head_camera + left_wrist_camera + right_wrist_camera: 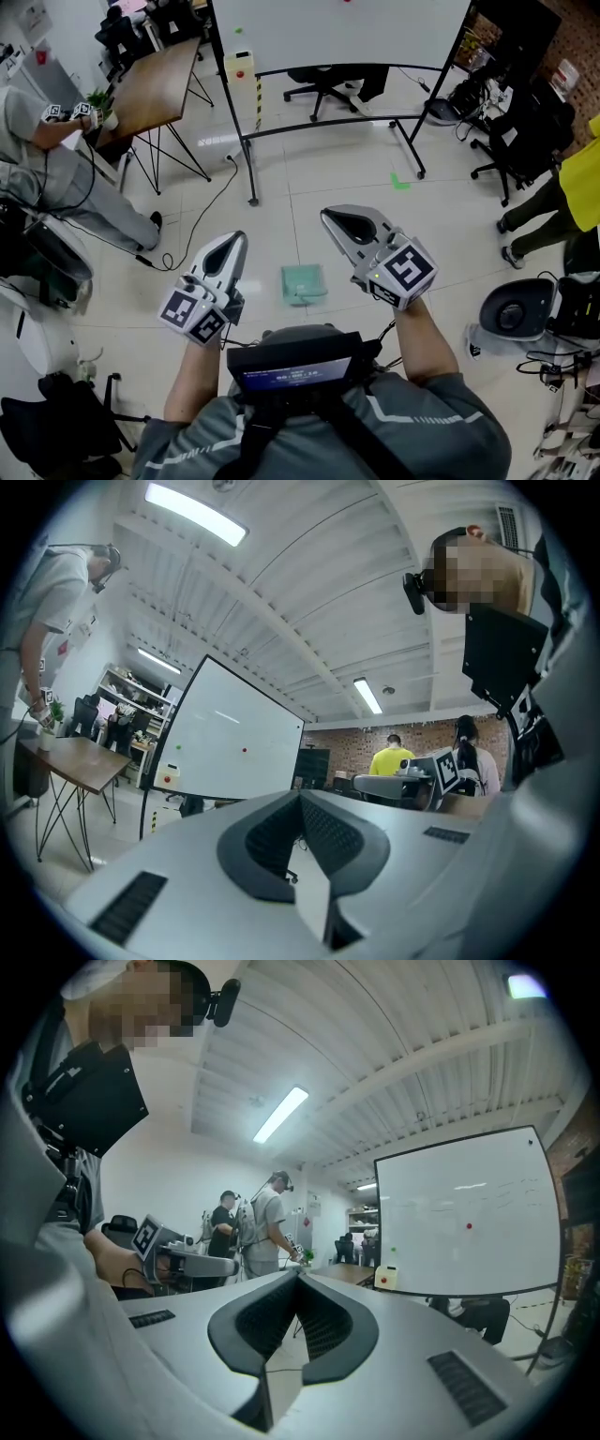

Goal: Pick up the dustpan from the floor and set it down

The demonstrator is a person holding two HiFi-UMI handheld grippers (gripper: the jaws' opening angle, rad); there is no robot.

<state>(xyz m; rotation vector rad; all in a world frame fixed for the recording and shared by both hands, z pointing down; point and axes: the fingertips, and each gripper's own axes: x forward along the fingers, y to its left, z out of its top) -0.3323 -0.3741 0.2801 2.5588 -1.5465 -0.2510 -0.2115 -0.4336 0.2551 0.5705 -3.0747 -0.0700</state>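
The dustpan (303, 283), pale green, lies flat on the tiled floor between my two hands in the head view. My left gripper (236, 240) is held level, high above the floor and to the dustpan's left, jaws shut with nothing between them. My right gripper (330, 217) hovers level to the dustpan's right, also shut and empty. In the left gripper view the left gripper (302, 794) has its tips closed together against the room; the right gripper (300, 1274) looks the same in its own view. Neither gripper view shows the dustpan.
A whiteboard on a wheeled stand (328, 37) stands ahead, with a wooden table (155, 84) at far left. Office chairs (511, 314) sit at right. People stand at the left (47, 178) and right (572, 197). A cable (202, 211) trails over the floor.
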